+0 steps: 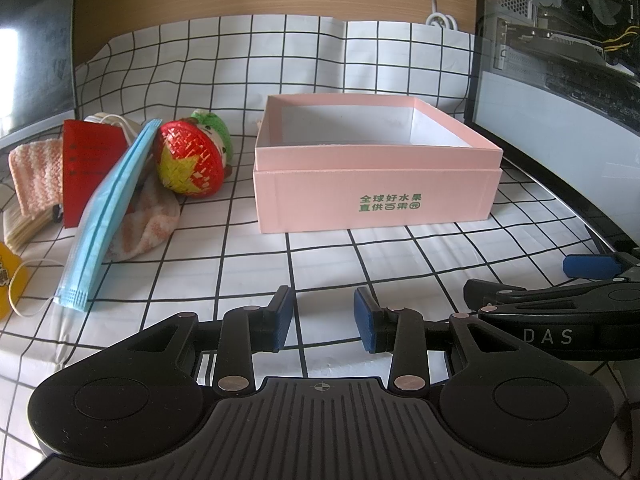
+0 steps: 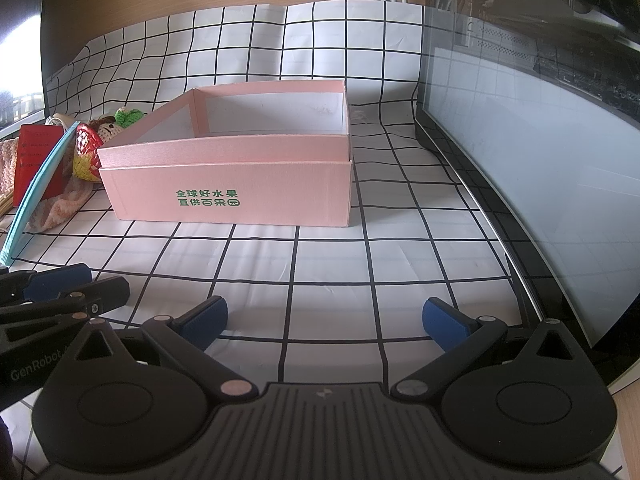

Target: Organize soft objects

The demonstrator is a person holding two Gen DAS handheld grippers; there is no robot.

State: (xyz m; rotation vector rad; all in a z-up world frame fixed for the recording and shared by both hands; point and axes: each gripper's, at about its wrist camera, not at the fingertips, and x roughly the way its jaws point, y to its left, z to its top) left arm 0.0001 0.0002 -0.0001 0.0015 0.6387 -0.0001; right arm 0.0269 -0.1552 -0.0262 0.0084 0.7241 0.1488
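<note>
An open pink box (image 1: 376, 196) (image 2: 228, 192) with a white inside stands on the checked cloth, nothing visible in it. Left of it lies a heap: a blue face mask (image 1: 108, 216) (image 2: 34, 196) leaning up, a red and yellow woven ball (image 1: 188, 160) (image 2: 86, 152), a green knitted toy (image 1: 212, 128) (image 2: 128, 117), a pink striped knitted cloth (image 1: 34, 176) and an orange-white towel (image 1: 148, 224) (image 2: 60, 208). My left gripper (image 1: 323, 320) hovers low in front of the box, jaws partly apart, nothing between them. My right gripper (image 2: 324, 320) stands wide open beside it, empty.
A red card packet (image 1: 92, 172) (image 2: 36, 160) and a stack of wooden sticks (image 1: 24, 228) sit in the heap. A yellow tag with an elastic loop (image 1: 12, 280) lies at the far left. A glass-sided computer case (image 1: 560, 120) (image 2: 540, 184) walls the right side.
</note>
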